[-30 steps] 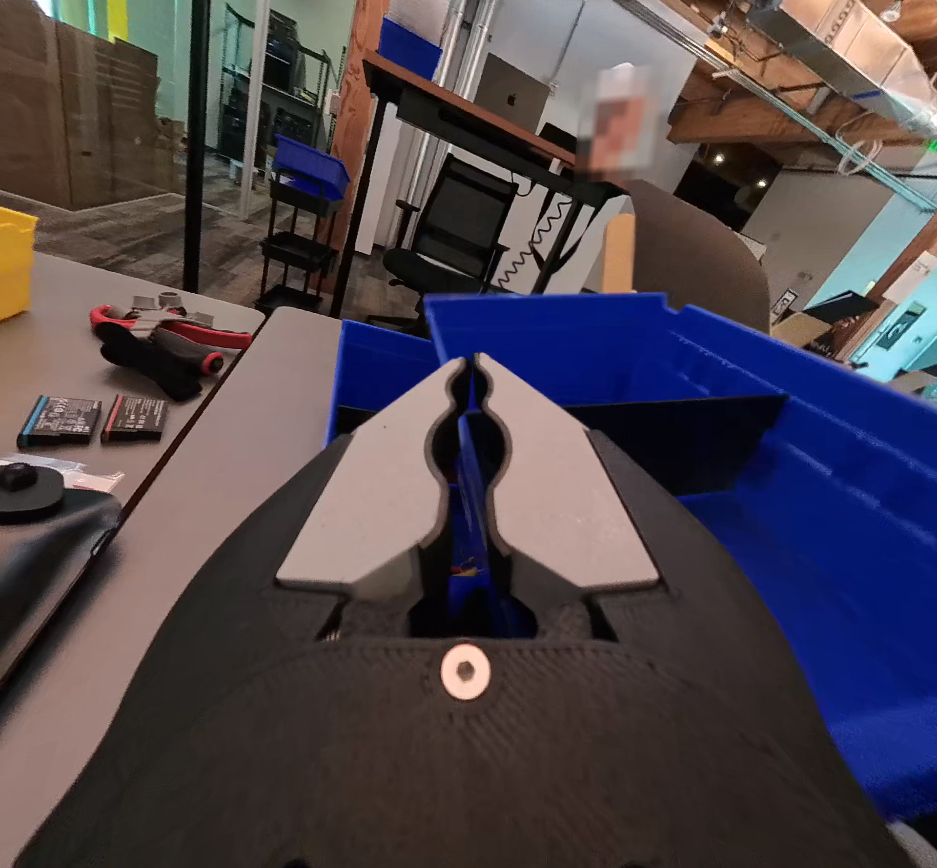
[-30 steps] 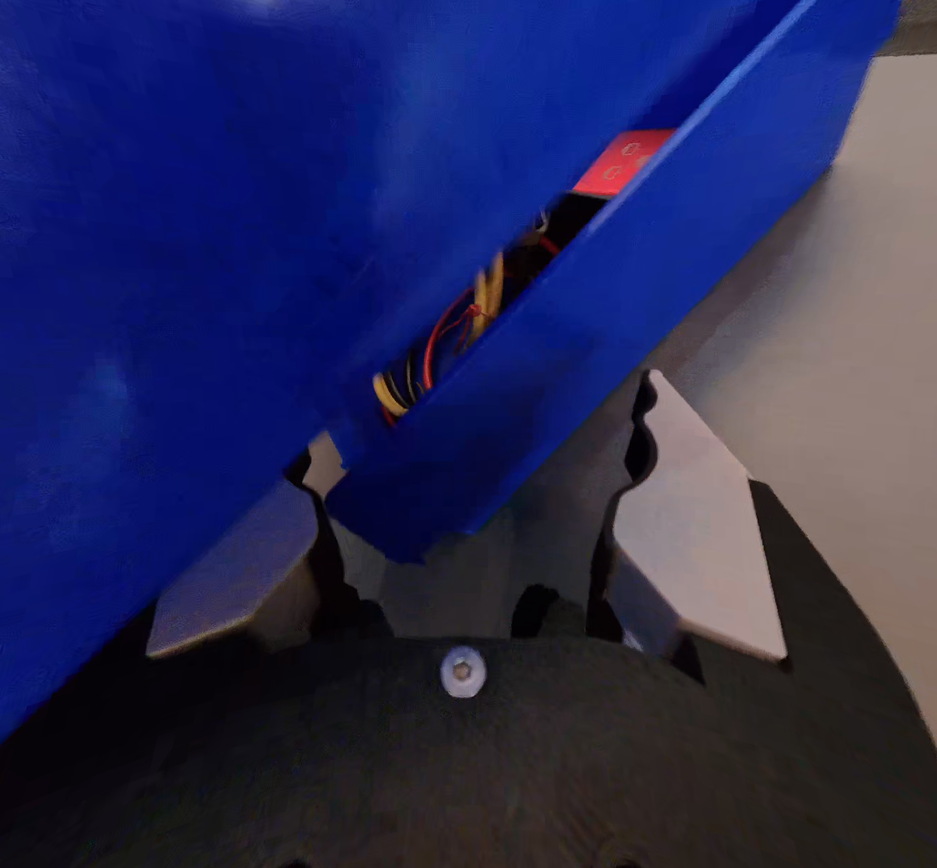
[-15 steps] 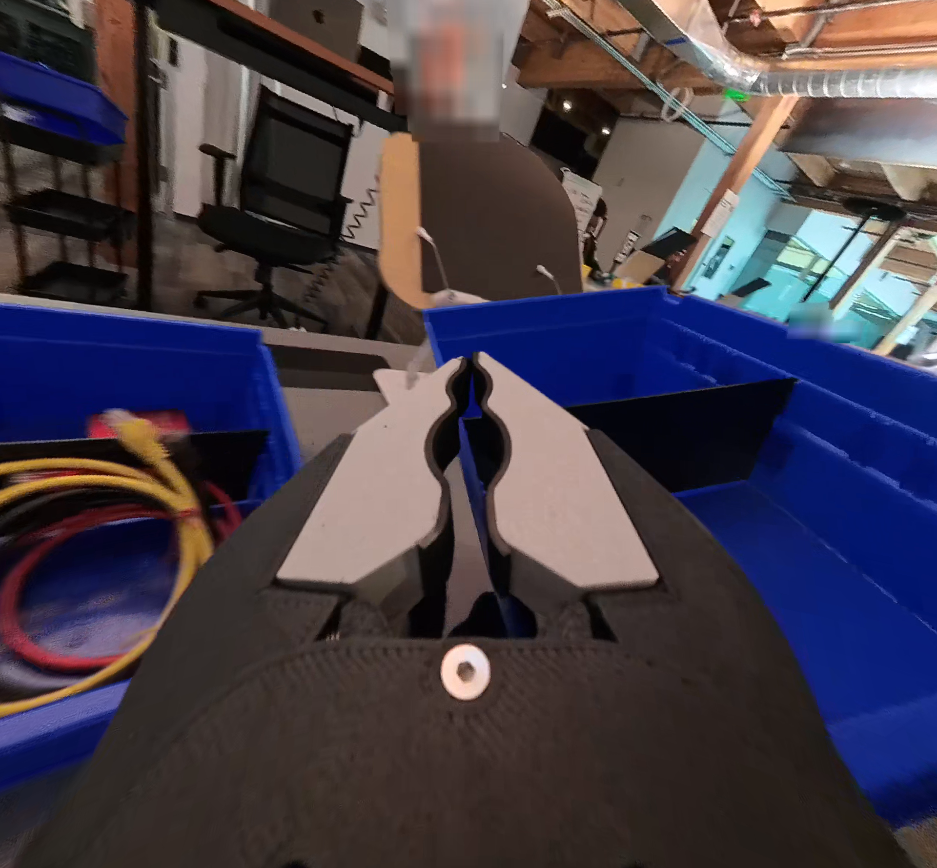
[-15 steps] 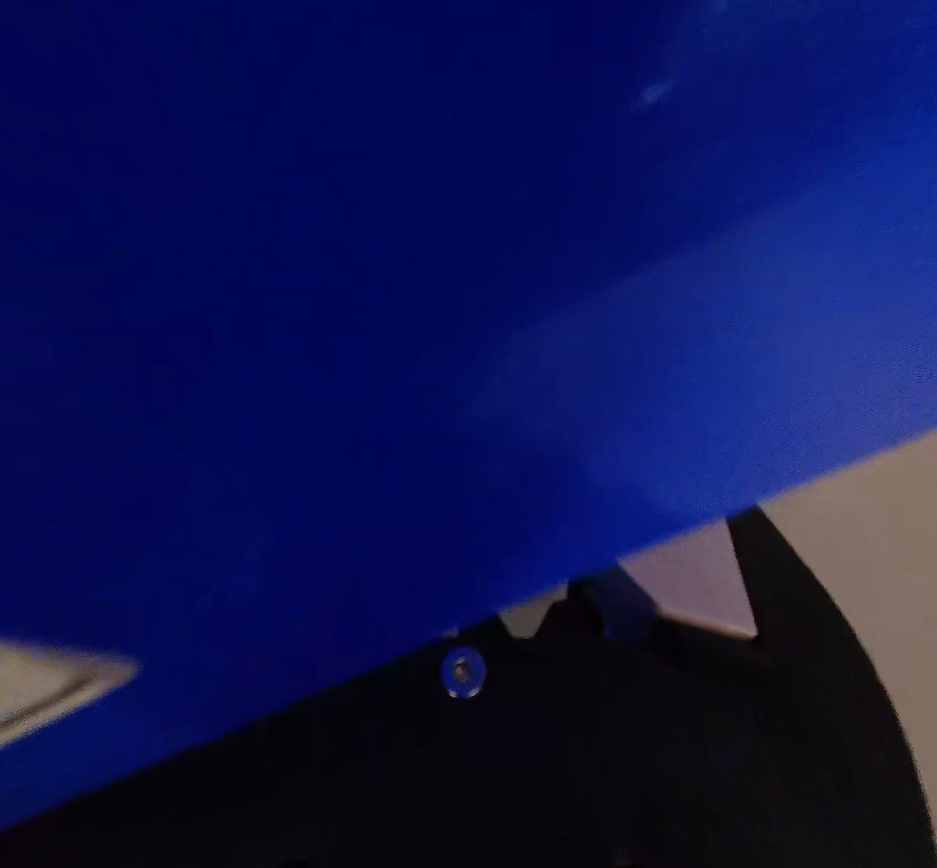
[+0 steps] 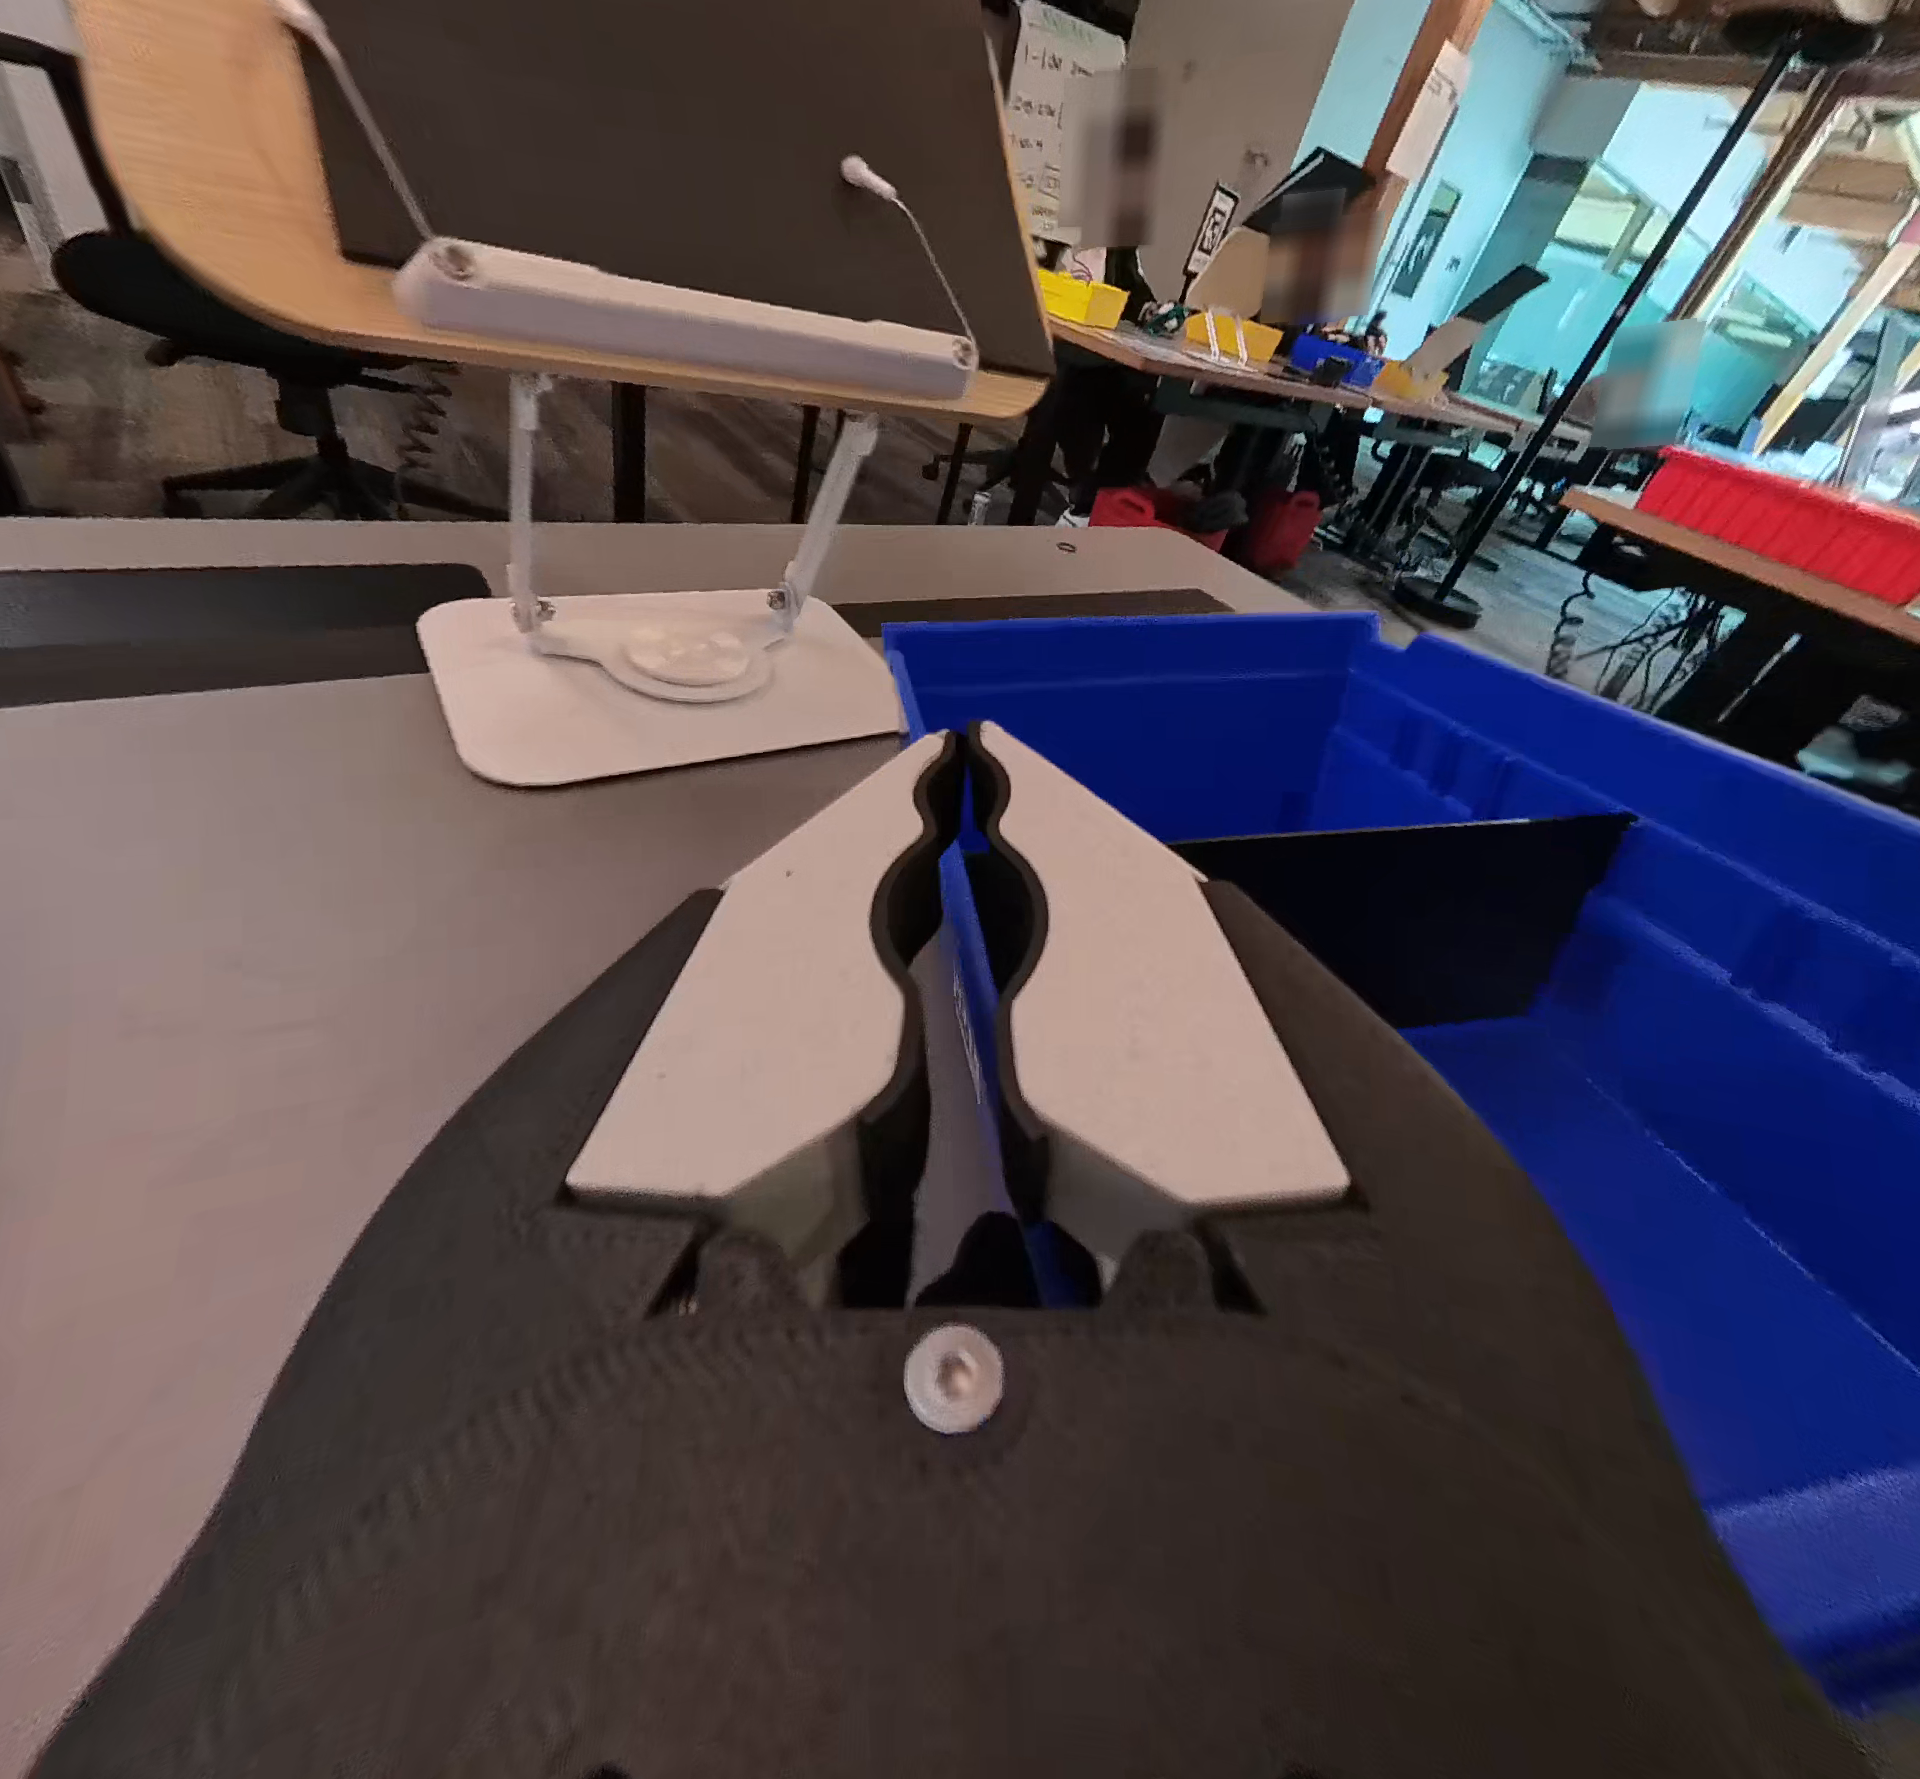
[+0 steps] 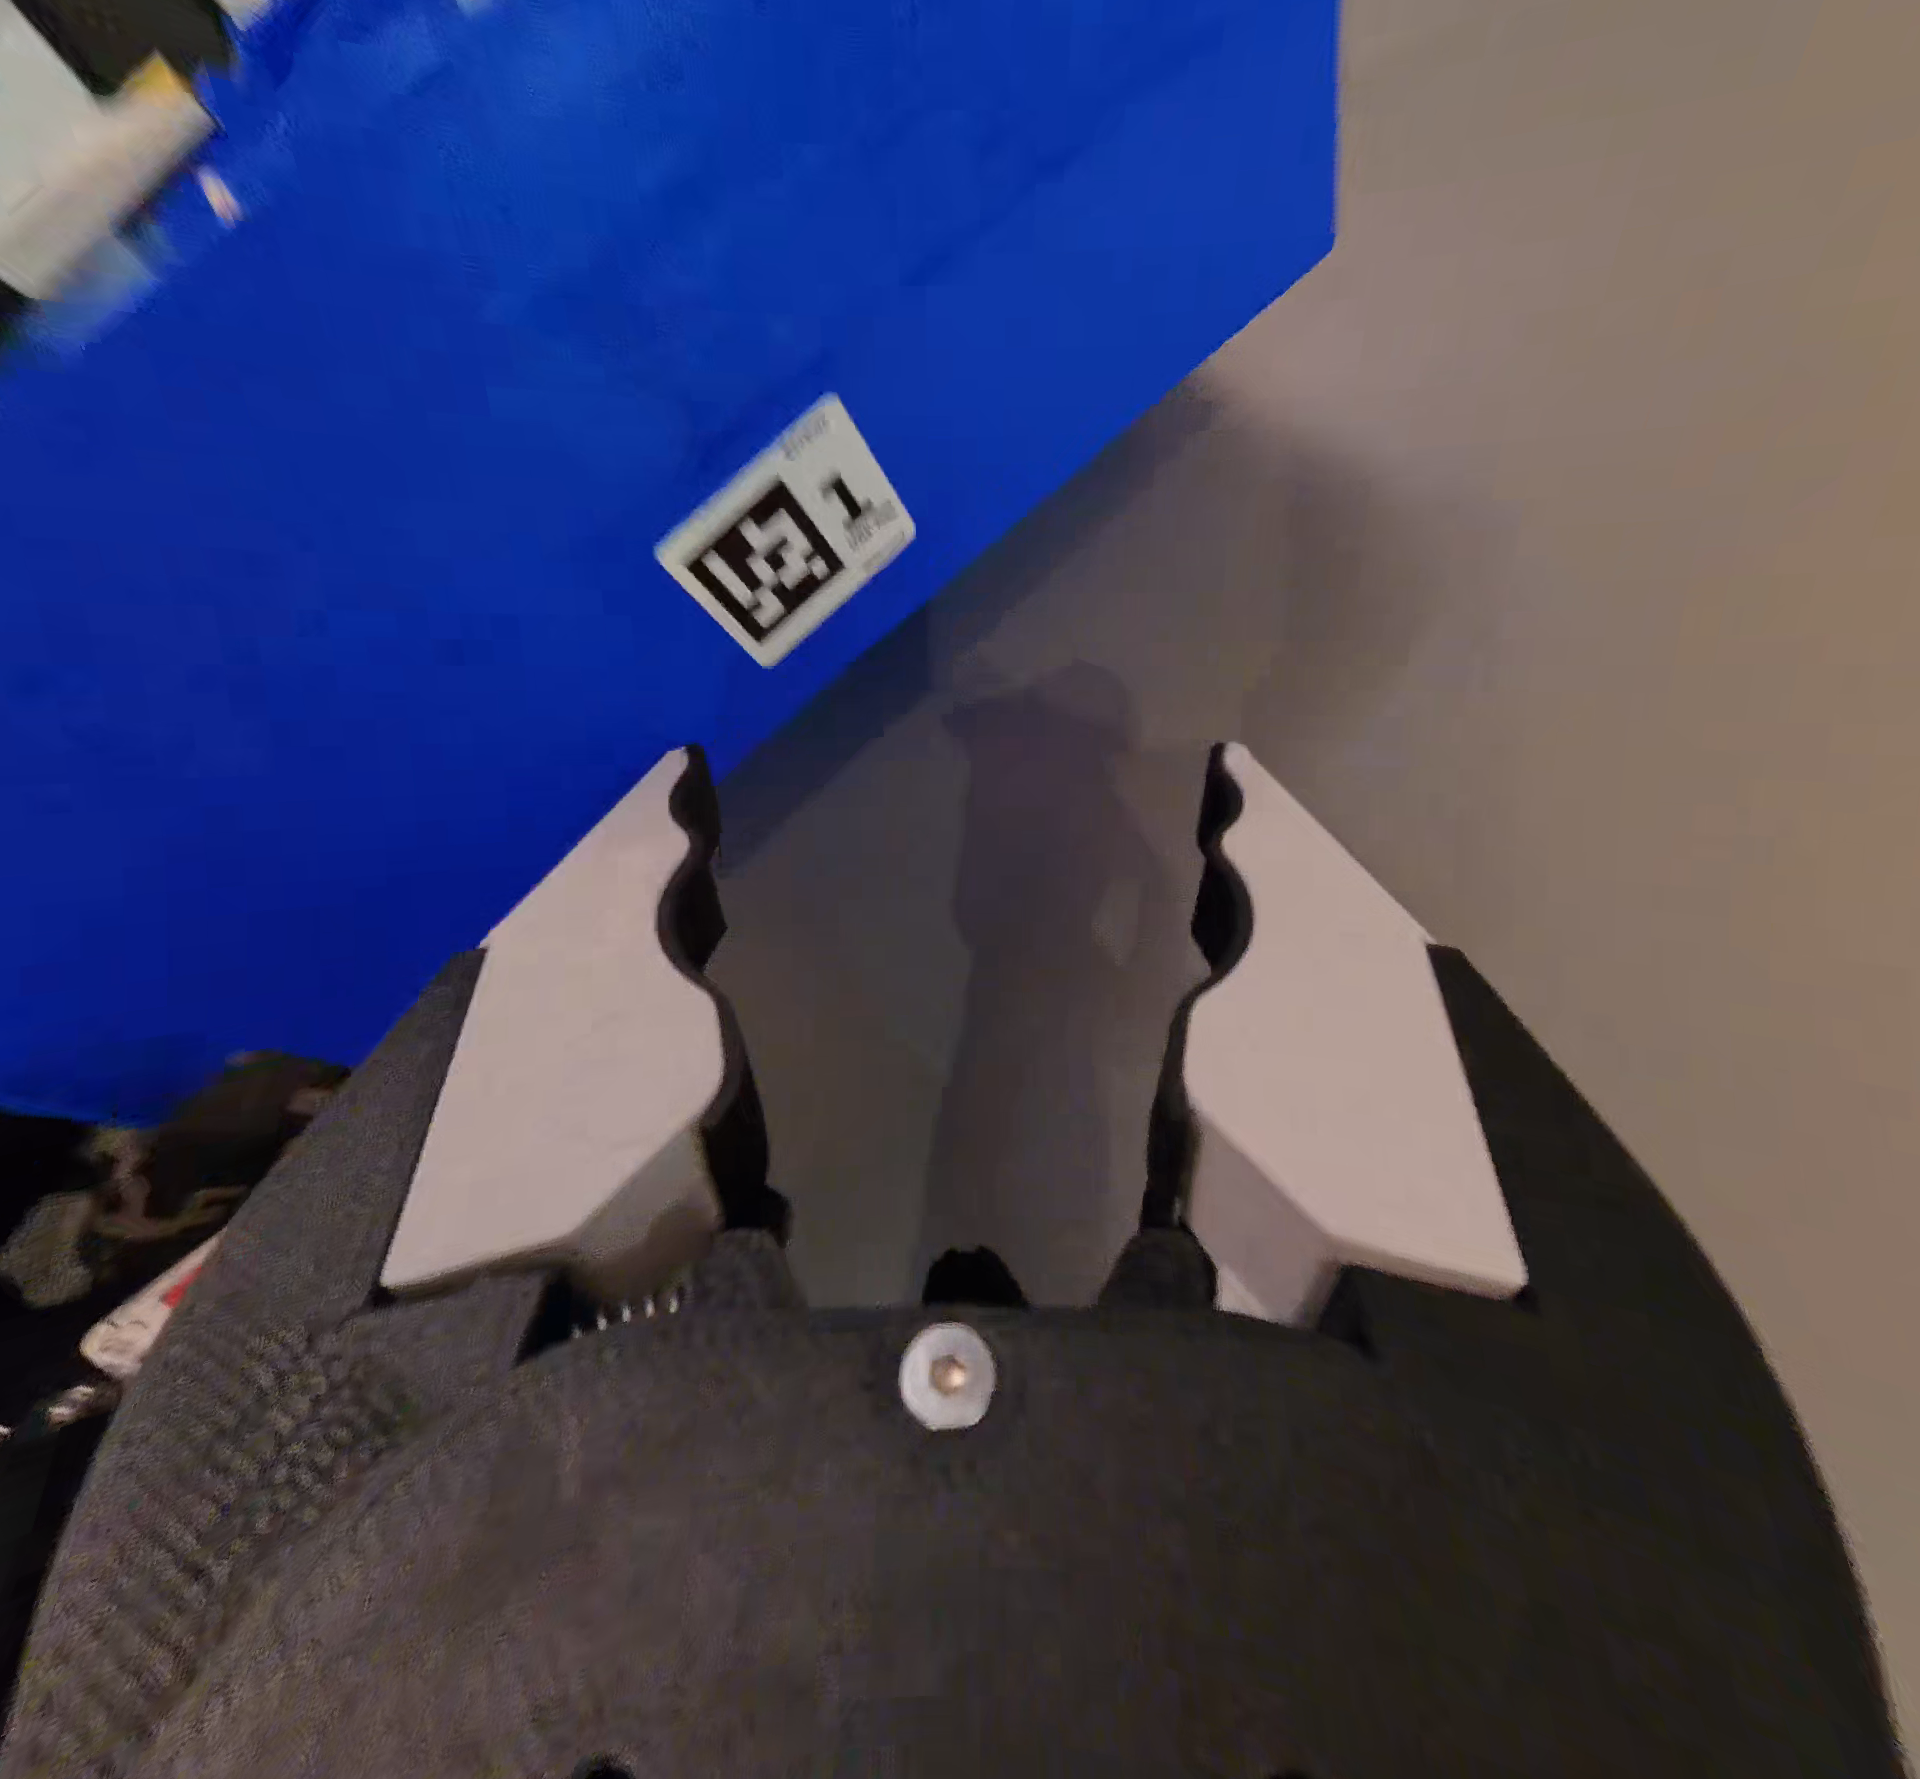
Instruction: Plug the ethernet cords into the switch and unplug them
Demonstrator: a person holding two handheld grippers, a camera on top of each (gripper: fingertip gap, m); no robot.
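Cords and switch show in neither view; nearest, the left gripper has its jaws pinched on the left wall of a blue bin, whose black divider crosses it just past the fingers. The right gripper hangs over the grey table with jaws wide and nothing between them, its left fingertip at the lower edge of a blue bin wall bearing a white sticker. Farther off in the left view, a white stand on the table holds up a tilted wooden board.
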